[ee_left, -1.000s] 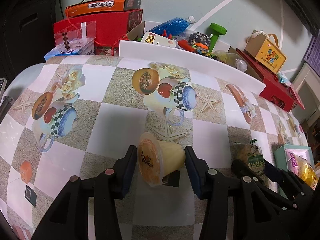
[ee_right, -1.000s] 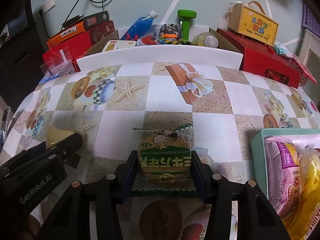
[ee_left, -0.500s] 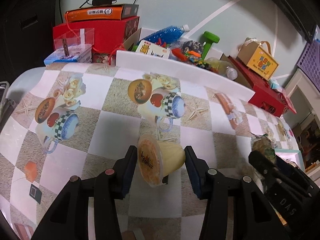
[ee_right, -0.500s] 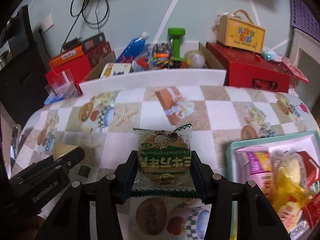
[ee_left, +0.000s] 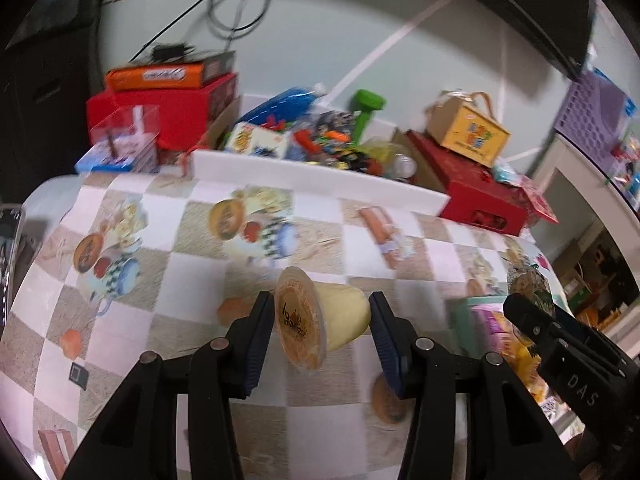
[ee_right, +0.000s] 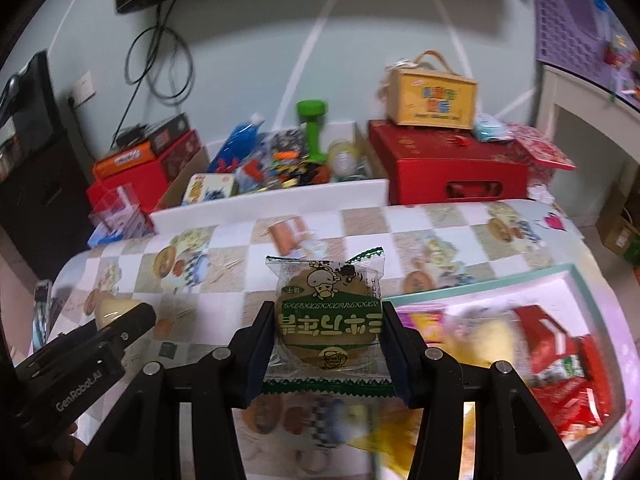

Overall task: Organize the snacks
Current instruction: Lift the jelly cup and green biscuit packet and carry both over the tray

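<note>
My left gripper (ee_left: pixel 320 332) is shut on a yellow jelly cup (ee_left: pixel 320 318) with an orange lid, held on its side above the tablecloth. My right gripper (ee_right: pixel 328 340) is shut on a green-and-clear wrapped biscuit (ee_right: pixel 328 316), held above the table. The teal-rimmed tray (ee_right: pixel 532 274) holding several snack packets lies to the right, below the right gripper; its corner also shows in the left wrist view (ee_left: pixel 480 302). The right gripper shows at the right of the left wrist view (ee_left: pixel 532 312) and the left gripper at the left of the right wrist view (ee_right: pixel 120 320).
A white board (ee_left: pixel 312 178) edges the far side of the table. Behind it stand red boxes (ee_right: pixel 448 168), a yellow carry box (ee_right: pixel 432 98), a green dumbbell (ee_right: pixel 314 128) and mixed clutter. A dark cabinet (ee_right: pixel 40 184) stands at the left.
Both grippers have risen and moved right with their snacks held. The tray of snacks now lies closer, below the right gripper.
</note>
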The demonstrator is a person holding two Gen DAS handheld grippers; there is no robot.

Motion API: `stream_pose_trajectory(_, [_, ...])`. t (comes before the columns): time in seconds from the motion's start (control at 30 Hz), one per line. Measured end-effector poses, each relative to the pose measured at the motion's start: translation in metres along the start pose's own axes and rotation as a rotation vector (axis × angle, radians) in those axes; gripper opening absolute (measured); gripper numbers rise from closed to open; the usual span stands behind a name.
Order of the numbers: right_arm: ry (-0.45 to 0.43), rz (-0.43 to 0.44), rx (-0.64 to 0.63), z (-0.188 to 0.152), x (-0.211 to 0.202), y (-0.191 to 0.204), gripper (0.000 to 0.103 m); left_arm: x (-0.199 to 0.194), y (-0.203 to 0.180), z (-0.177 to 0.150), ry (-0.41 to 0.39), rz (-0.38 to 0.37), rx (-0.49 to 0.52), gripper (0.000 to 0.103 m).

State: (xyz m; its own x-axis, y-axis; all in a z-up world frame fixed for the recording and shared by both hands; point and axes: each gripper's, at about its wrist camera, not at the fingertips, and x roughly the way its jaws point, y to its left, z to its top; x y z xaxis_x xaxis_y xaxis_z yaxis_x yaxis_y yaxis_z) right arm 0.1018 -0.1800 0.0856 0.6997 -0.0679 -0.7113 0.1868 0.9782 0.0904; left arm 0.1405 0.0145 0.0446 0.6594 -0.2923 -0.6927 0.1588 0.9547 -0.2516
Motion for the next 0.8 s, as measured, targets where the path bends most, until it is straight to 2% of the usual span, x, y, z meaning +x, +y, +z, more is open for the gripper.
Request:
stream_pose_trajectory(0.2, [-0.021, -0.086, 0.122, 0.004, -0.016, -0.062, 0.053, 0.0, -0.054, -0.002, 0.006, -0.068, 0.1, 0.05])
stream_pose_trajectory(0.47, [-0.04, -0.207, 0.301, -0.003, -0.036, -0.15, 0.053, 0.012, -0.148, -0.015, 0.066, -0.224, 0.262, 0.05])
stream_pose_trajectory(0.7, [-0.055, -0.282, 0.433, -0.016, -0.054, -0.216, 0.053, 0.017, -0.212, -0.028, 0.097, -0.27, 0.379, 0.05])
stream_pose_trajectory(0.8, [-0.047, -0.285, 0.465, -0.021, -0.055, -0.233, 0.053, 0.018, -0.233, -0.035, 0.11, -0.282, 0.421, 0.05])
